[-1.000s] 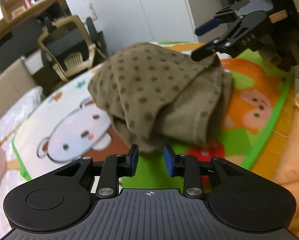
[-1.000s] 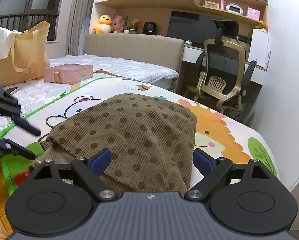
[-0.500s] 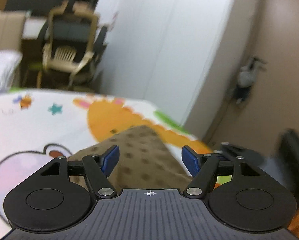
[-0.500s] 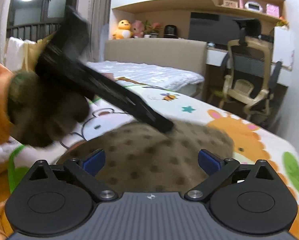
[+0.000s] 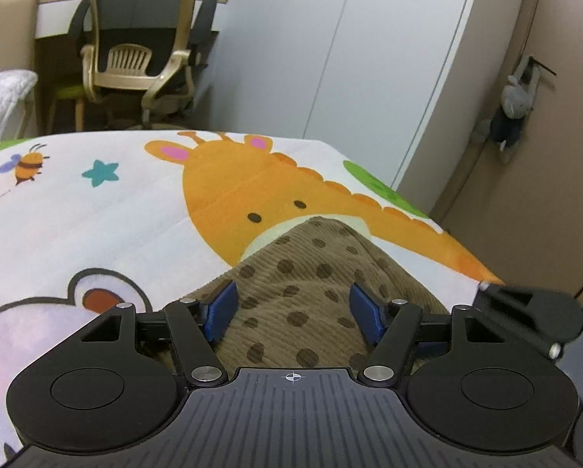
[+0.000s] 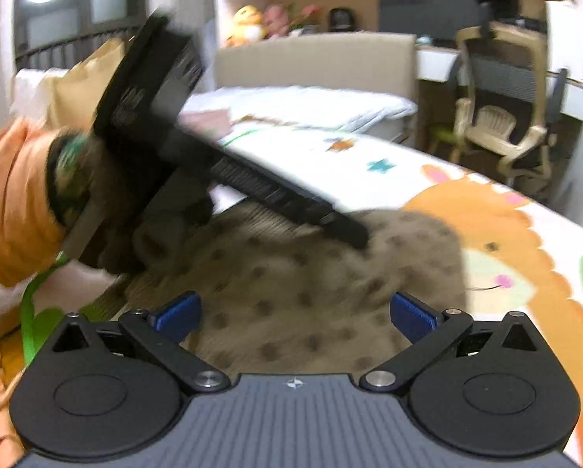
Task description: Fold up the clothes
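A brown corduroy garment with dark dots (image 5: 310,284) lies bundled on the cartoon play mat (image 5: 96,210). My left gripper (image 5: 293,312) hovers right over it, open, blue pads on either side of the cloth without pinching it. In the right wrist view the same garment (image 6: 310,296) fills the lower middle, blurred. My right gripper (image 6: 295,314) is open wide above its near edge. There the left gripper's black body (image 6: 221,156) slants down onto the top of the garment, held by a person in an orange sleeve (image 6: 10,202).
A beige office chair (image 5: 135,43) stands beyond the mat's far edge by a desk. White wardrobe doors (image 5: 349,46) and a door with a hanging toy (image 5: 513,113) lie to the right. A bed with white bedding (image 6: 310,105) lies behind the mat.
My left gripper opened, swung up over the garment and now points down onto it. The right gripper stayed open and shifted closer over the cloth.
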A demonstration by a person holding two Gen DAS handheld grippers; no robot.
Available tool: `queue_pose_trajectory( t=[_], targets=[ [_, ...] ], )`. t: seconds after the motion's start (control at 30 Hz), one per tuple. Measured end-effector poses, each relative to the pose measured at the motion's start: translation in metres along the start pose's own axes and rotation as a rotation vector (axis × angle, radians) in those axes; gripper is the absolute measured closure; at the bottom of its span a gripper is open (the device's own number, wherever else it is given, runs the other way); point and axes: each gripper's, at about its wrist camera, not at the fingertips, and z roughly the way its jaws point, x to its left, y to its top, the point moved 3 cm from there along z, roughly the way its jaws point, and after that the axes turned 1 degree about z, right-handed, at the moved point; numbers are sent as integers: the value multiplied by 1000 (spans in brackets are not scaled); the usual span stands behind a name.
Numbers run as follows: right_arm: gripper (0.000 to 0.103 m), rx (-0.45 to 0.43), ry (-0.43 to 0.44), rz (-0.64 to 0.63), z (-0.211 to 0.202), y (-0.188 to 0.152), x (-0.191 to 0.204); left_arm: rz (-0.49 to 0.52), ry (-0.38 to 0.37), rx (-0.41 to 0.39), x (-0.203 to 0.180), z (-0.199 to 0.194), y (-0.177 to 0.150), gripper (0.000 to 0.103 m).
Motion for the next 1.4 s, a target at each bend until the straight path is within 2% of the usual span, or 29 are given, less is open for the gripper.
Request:
queue_pose_trajectory(
  t=[0.1, 0.17, 0.27, 0.3, 0.33, 0.43, 0.57, 0.67, 0.77, 0.9, 1.3, 1.4],
  targets=[
    [0, 29, -58, 30, 8, -3, -8, -2, -6, -9, 1, -1, -1, 32],
    [0, 73, -49, 75, 21, -10, -8, 0, -7, -15, 0, -2, -1, 30],
    [0, 78, -35, 134, 26, -13, -1, -10, -1, -46, -1, -12, 0, 27],
    [0, 76, -44, 136, 26, -13, 2, -23, 10, -69, 0, -22, -1, 20],
    [0, 74, -53, 138, 26, -13, 6, -38, 30, -96, 2, -34, -2, 6],
    [0, 57, -75, 144, 25, -18, 13, -79, 82, -147, 11, -67, -16, 6],
    [0, 66, -55, 136, 22, -15, 10, -168, 111, -111, 24, -87, -53, 6],
    [0, 76, -23, 114, 13, -7, 2, -253, 97, -68, 30, -85, -76, 6],
    [0, 10, -32, 75, -9, 5, -1, -303, 52, -60, 30, -84, -88, 6],
    [0, -93, -150, 82, -15, 23, -17, -281, 55, -53, 25, -78, -92, 6],
    [0, 44, -346, 95, 29, 7, -45, -256, 71, -50, 20, -78, -94, 5],
    [0, 23, -270, 72, 15, -1, -30, -255, 69, -54, 21, -77, -95, 4]
  ],
)
